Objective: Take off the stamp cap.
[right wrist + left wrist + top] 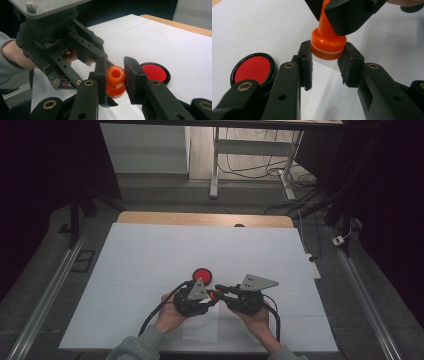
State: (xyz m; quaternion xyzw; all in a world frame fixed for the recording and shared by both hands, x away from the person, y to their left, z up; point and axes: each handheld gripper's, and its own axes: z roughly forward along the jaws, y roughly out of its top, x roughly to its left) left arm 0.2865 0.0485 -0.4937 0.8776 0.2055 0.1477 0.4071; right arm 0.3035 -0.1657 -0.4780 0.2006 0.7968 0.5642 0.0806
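Observation:
An orange stamp with a knob handle hangs just above the white table cover near the front middle. My right gripper is shut on its handle. From the opposite side my left gripper closes its pad tips against the stamp's round base, which carries a white band. The two grippers meet tip to tip, left gripper and right gripper. A round red ink pad in a black rim lies on the cover just behind the left gripper.
A white cover spans the table, with a wooden strip at the far edge. A small white sheet lies under the hands, bearing a faint print. Floor rails, cables and a desk frame stand beyond.

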